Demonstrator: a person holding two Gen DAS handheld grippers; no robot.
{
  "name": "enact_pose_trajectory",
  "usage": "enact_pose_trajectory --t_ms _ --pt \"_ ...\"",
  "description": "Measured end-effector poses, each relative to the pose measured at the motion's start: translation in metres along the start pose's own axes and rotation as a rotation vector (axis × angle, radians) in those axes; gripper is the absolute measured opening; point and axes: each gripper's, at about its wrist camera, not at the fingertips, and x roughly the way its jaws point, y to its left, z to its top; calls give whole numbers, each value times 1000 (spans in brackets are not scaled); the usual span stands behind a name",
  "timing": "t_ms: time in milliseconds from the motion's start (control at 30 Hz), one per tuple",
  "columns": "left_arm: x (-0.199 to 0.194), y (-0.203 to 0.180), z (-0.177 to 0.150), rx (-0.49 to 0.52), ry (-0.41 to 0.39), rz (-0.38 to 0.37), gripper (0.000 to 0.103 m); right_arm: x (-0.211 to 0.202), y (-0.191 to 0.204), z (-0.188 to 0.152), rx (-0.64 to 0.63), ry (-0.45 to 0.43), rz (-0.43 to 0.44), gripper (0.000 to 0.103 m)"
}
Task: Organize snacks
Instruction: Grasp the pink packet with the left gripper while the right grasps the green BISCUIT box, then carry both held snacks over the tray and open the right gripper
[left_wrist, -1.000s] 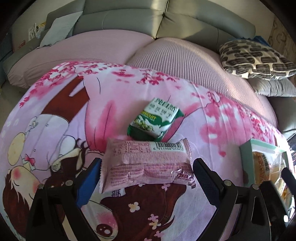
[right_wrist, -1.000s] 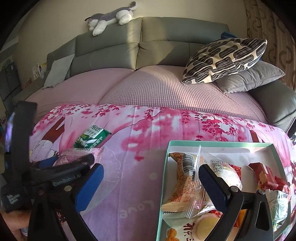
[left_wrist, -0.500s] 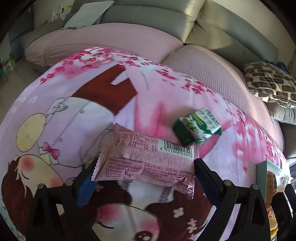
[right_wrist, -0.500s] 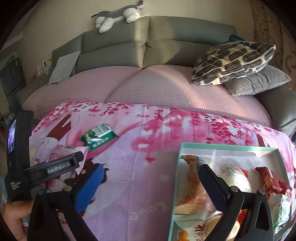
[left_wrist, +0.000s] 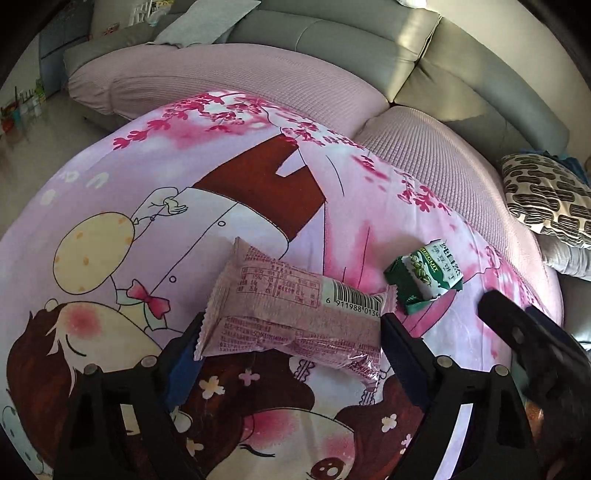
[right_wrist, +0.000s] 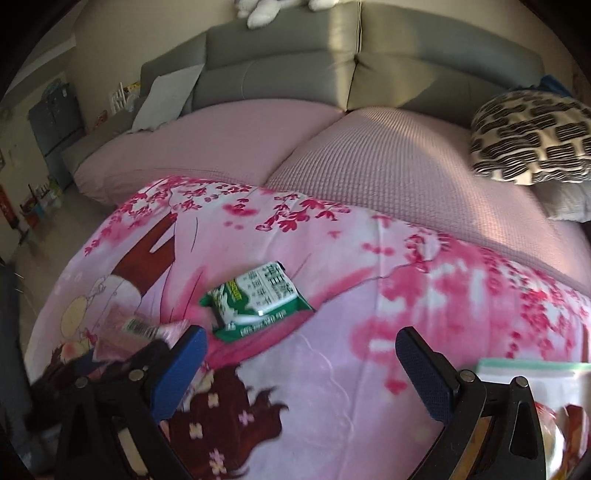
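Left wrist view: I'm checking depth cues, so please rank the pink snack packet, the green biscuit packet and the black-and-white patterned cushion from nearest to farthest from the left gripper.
1. Pink snack packet: between the left gripper fingers.
2. Green biscuit packet: on the blanket, ahead and to the right.
3. Black-and-white patterned cushion: on the sofa, far right.

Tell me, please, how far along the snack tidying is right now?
Done: some snacks already lie in the green-rimmed box. In hand: the left gripper brackets the pink packet, ends at the pads. Left: the green biscuit packet lies loose on the blanket, ahead of the open right gripper.
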Motion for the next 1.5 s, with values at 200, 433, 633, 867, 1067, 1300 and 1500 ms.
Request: enact_pose_trajectory --t_ms 200,433,633,867,1067,1300,1500 --pt "-2 4 1 -8 -3 0 90 33 17 14 -77 68 23 98" --pt "-3 8 2 -14 -9 13 90 57 31 22 -147 123 30 81" --pt "-2 6 1 2 -6 21 90 58 36 21 -158 131 43 69" --pt "-5 3 -3 17 3 -15 77 45 28 11 -126 126 29 67" --pt "-11 0 -8 30 7 -37 72 23 18 -6 -83 111 7 67" --pt "-32 -5 -10 38 -28 -66 72 -11 7 -31 -26 85 -15 67" --pt "-49 -18 -16 65 -44 -94 72 -41 -7 -50 34 57 -40 67"
